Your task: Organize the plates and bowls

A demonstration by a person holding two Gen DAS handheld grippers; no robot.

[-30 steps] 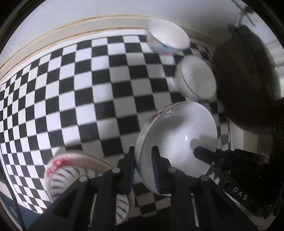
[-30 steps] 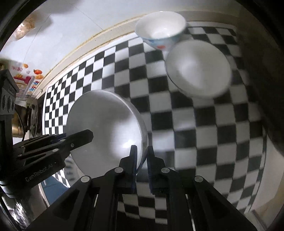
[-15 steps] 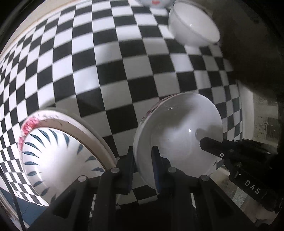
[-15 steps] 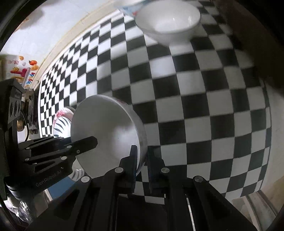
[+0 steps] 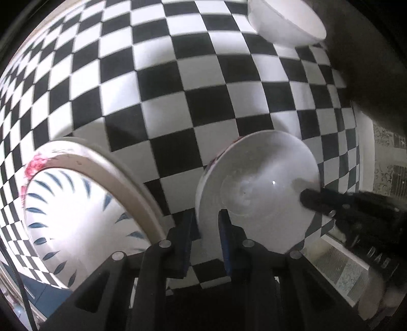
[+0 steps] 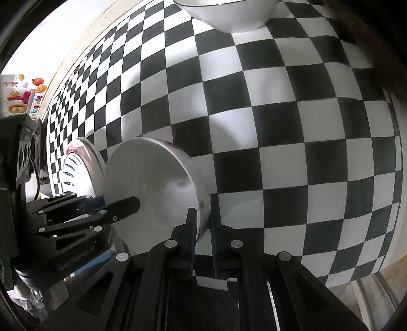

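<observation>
Both grippers hold one white bowl by its rim above the checkered table. In the left wrist view my left gripper (image 5: 206, 224) is shut on the near rim of the white bowl (image 5: 259, 188), and the right gripper's fingers (image 5: 330, 206) reach in from the right. In the right wrist view my right gripper (image 6: 203, 224) is shut on the bowl (image 6: 150, 183), with the left gripper (image 6: 112, 211) on its far rim. A plate with blue leaf marks and a pink rim (image 5: 76, 203) lies just left of the bowl; it also shows in the right wrist view (image 6: 84, 163).
The black-and-white checkered table (image 5: 178, 89) fills both views. A plain white bowl (image 5: 285, 25) stands at the far side; it also shows in the right wrist view (image 6: 229, 15). A dark bulky object (image 5: 368, 63) stands at the right. The table's right edge (image 6: 396, 178) is near.
Both grippers have come down and closer to the table with the white bowl. The patterned plate has grown larger beside it, and the far bowls have slid toward the top edge.
</observation>
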